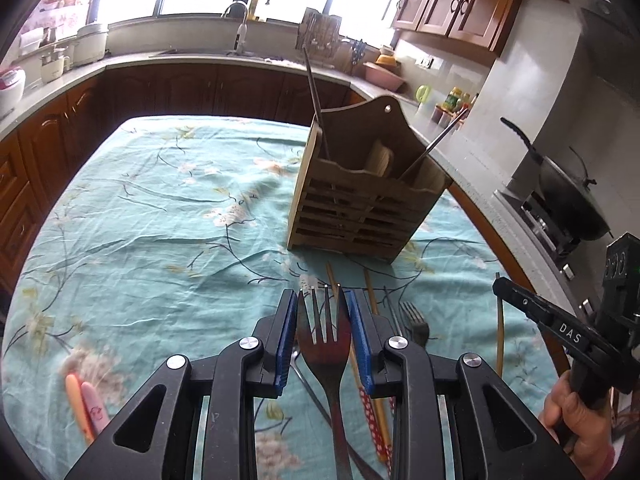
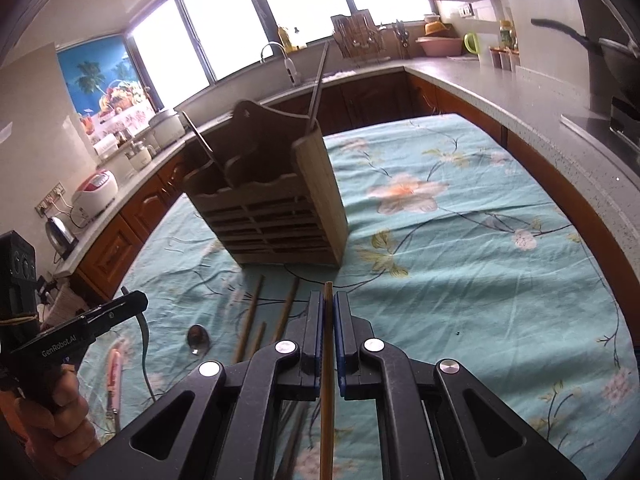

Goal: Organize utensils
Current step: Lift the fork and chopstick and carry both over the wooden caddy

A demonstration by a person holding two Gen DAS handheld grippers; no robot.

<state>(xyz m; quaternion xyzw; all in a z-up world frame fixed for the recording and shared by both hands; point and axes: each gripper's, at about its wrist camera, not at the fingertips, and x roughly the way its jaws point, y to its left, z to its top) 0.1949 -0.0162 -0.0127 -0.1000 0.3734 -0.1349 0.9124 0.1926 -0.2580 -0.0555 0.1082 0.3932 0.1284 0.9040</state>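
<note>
My left gripper [image 1: 322, 300] is shut on a metal fork [image 1: 324, 336], tines pointing forward between the blue pads, lifted above the cloth. A wooden utensil caddy [image 1: 360, 200] stands ahead of it, slightly right, with thin metal handles [image 1: 316, 100] sticking out of it. My right gripper [image 2: 329, 300] is shut on a wooden chopstick [image 2: 328, 360] that runs along the fingers, with the caddy [image 2: 272, 216] ahead and to its left. Loose chopsticks [image 2: 250, 320], a spoon [image 2: 199, 340] and a second fork [image 1: 414, 320] lie on the cloth in front of the caddy.
A teal floral tablecloth [image 1: 140, 220] covers the table. Pink and orange utensils [image 1: 86, 404] lie near its front left. The kitchen counter [image 2: 520, 92] curves around the table, with a black wok [image 1: 568, 196] on the stove at the right. A hand [image 2: 52, 412] holds the left gripper.
</note>
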